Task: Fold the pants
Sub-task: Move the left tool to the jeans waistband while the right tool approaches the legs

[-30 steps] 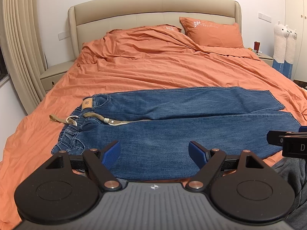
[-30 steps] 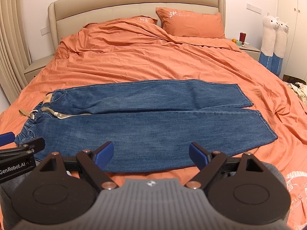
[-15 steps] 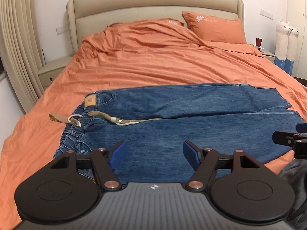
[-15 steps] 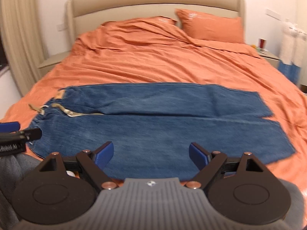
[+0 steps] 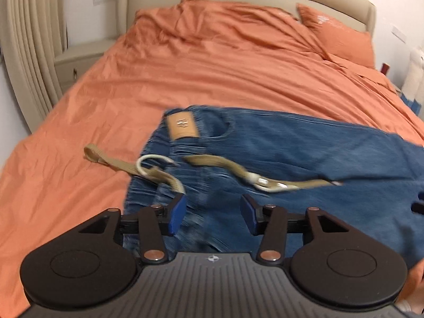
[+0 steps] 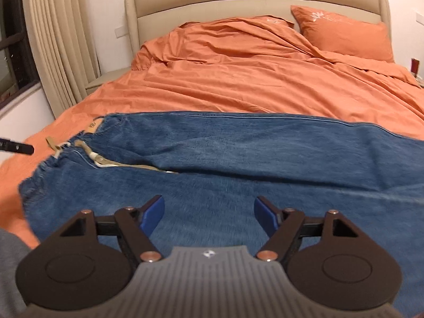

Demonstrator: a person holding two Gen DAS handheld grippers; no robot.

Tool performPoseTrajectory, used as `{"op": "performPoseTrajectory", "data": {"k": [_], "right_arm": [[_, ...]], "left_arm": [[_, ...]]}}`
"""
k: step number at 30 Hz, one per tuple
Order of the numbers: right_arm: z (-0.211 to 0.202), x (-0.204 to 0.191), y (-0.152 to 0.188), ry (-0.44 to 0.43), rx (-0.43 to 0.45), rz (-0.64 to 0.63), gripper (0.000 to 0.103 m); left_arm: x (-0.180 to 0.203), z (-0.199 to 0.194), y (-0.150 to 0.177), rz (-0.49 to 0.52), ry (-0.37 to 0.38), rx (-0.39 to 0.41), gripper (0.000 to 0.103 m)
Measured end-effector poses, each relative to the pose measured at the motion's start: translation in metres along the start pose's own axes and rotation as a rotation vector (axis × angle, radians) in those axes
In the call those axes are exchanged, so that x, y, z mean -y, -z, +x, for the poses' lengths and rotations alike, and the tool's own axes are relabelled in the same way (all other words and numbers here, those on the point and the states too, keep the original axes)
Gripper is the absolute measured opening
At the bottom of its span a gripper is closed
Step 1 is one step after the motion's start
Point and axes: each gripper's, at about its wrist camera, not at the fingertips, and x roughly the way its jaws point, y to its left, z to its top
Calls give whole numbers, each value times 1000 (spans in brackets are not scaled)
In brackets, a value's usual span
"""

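Orange-sheeted bed (image 6: 238, 84), beige headboard (image 6: 254, 2)

Beige padded headboard (image 6: 254, 2), orange bedding (image 6: 238, 79), cream curtains (image 6: 58, 39), perhaps a nightstand (image 5: 79, 61), white walls (image 6: 106, 0)

A tan patch (image 5: 182, 126) sewn at the waistband of the blue pants (image 5: 304, 153) bears dark marks, too blurred to read in the left wrist view and too small in the right. White embroidery shows on the orange pillow (image 6: 344, 37) by the headboard, its script illegible. A small round emblem without lettering sits on the ribbed grey body of each gripper, and no other text, number or sign can be read.
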Motion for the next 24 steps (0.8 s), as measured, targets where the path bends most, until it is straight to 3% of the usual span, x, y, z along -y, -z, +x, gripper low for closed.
{"op": "performPoseTrajectory", "data": {"k": [2,7,13,14,16,17,18,20,22,24], "right_arm": [[18,2,0,6,-2,-13,71],[54,15,5,27,-29,31,71],[82,21,11,62,-73,58,71],[84,19,12,72,-72,43,71],[87,16,13,87,-68,13,72],[88,15,13,91,-66,2,72],[88,14,14,95,-66,-6,72],[86,13,14,99,-64,-13,71],[81,13,14,101,-61,-11,71],[76,15,13,111,-57,-6,71]], "left_arm": [[-28,22,-6,-48,44,-21,68],[-79,67,-6,-147,201,-118,70],[-93,92,3,-258,417,-115,68],[-91,95,2,-257,417,-121,67],[-85,98,3,-261,386,-124,50],[-83,96,3,-272,362,-119,22],[-81,91,2,-280,347,-105,10],[-64,58,-4,-233,277,-5,8],[-42,18,-15,-159,149,91,7],[-34,-8,-22,-136,73,121,7]]}}
